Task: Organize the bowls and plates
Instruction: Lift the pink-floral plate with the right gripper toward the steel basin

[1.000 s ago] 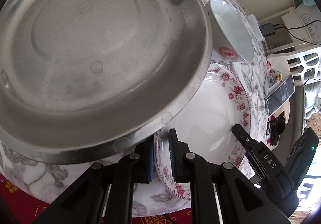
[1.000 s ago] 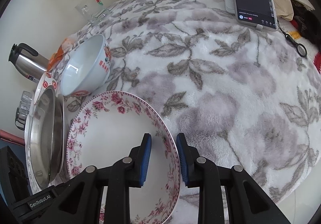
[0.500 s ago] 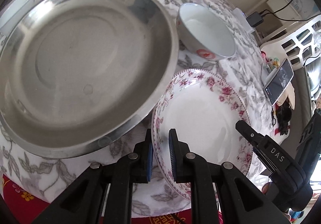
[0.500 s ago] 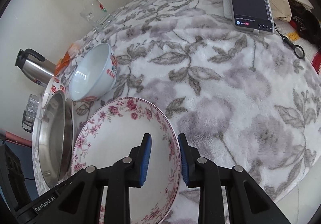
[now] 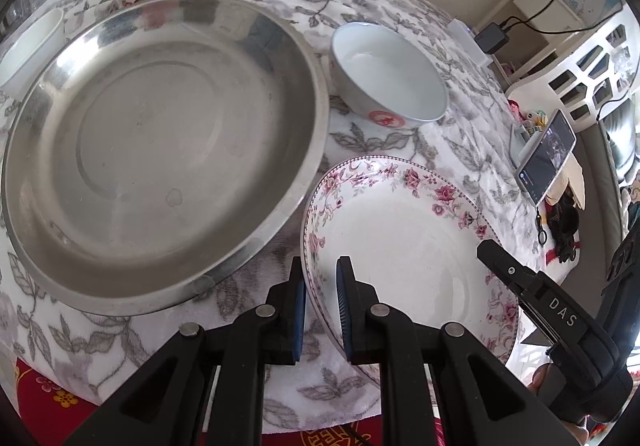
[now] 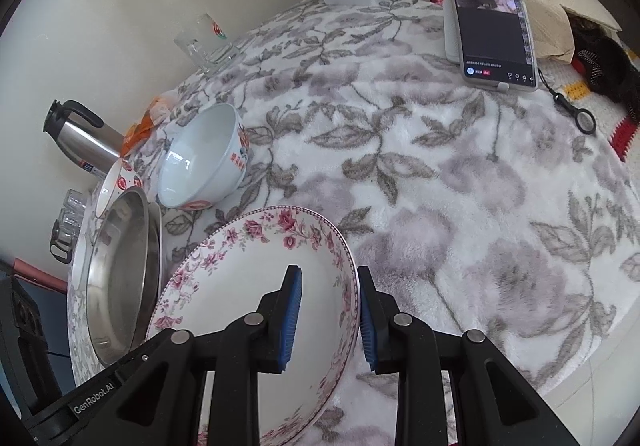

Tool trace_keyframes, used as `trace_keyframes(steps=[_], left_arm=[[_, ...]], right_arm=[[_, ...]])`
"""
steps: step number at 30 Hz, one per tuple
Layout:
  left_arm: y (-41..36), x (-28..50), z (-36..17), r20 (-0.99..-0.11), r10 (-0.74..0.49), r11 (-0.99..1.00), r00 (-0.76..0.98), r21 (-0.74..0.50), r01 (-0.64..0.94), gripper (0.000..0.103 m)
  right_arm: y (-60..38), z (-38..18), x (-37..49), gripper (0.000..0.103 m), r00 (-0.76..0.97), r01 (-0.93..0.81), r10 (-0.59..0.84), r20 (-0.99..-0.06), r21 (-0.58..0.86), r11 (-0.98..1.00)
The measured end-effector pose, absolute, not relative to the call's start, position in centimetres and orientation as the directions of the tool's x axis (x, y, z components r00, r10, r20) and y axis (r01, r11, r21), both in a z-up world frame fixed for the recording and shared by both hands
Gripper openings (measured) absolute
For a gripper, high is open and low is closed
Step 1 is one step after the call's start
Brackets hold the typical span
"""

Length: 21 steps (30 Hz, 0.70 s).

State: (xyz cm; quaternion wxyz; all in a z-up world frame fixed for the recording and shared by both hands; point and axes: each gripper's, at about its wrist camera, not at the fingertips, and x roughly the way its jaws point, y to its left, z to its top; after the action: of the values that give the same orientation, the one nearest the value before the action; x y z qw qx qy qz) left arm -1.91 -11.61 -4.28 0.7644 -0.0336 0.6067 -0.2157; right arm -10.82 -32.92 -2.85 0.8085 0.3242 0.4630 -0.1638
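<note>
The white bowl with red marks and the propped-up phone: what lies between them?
Nothing but bare grey-leaf tablecloth between white bowl with red marks and propped-up phone, clearest in the right wrist view.

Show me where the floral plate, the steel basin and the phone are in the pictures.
floral plate (image 5: 404,246): left wrist view, on its white centre.
steel basin (image 5: 152,138): left wrist view, on its flat bottom.
phone (image 6: 494,18): right wrist view, on its lit screen.
</note>
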Motion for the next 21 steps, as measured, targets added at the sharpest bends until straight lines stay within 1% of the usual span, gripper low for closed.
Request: trace_keyframes(steps=[6,17,21], left_arm=[[-11.5,-2.3,-3.5,-0.904,-0.381,0.899,0.193,-0.313,0.307,0.015],[-11.6,-3.0,-0.7,-0.859,-0.444,0.870,0.257,-0.343,0.355,0.015],[-11.2,-3.1,0.4,-0.843,-0.443,0.872,0.306,-0.326,0.366,0.015]], right_arm=[[-33.0,-2.5,-11.4,0.029,0.533,0.568,0.031,-0.845,0.385,0.727],[-33.2,-0.2,-12.9,0.029,0.627,0.549,-0.016,-0.779,0.427,0.718],[-32.6,0.7,-12.8,0.029,0.655,0.525,-0.022,-0.755,0.434,0.732]])
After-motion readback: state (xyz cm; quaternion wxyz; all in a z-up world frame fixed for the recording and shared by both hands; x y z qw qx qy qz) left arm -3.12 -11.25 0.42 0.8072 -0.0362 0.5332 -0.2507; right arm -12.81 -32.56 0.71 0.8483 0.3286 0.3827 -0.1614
